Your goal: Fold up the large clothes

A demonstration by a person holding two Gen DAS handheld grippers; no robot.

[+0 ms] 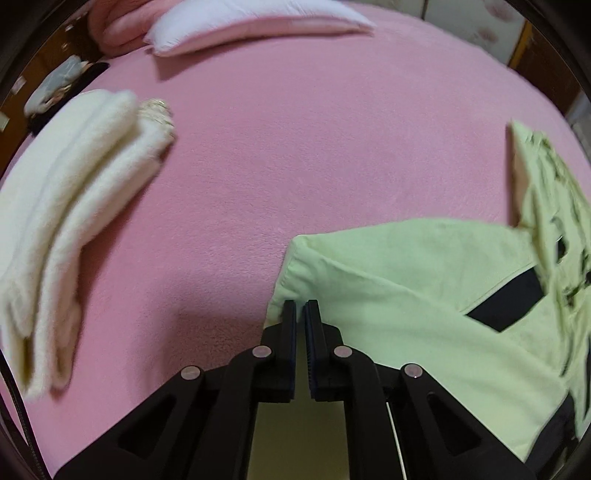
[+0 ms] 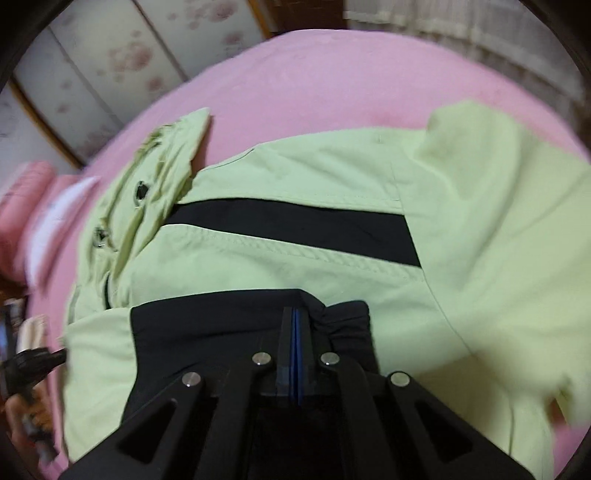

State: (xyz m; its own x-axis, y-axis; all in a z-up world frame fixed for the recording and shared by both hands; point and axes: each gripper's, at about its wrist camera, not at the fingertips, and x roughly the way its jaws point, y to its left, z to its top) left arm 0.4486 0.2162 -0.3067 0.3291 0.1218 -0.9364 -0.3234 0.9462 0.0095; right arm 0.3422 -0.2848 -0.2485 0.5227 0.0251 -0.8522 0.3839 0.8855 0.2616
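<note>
A light green jacket [image 1: 406,295] with black panels lies spread on a pink bed [image 1: 295,147]. In the left wrist view my left gripper [image 1: 301,308] points steeply down at the jacket's left edge, its jaws closed with the thin green hem at the fingertips. The right wrist view is blurred. There the jacket [image 2: 295,177] fills the middle, its hood [image 2: 147,177] at the upper left. My right gripper [image 2: 295,314] has its blue pads pressed together over a black part of the jacket [image 2: 221,325], and black cloth bunches just right of the tips.
A folded white fleecy garment [image 1: 74,203] lies on the left of the bed, and a white and pink pillow [image 1: 251,26] at the far end. Patterned sliding doors [image 2: 110,62] stand beyond the bed [image 2: 332,74]. A black tool and a hand [image 2: 26,369] show at the left edge.
</note>
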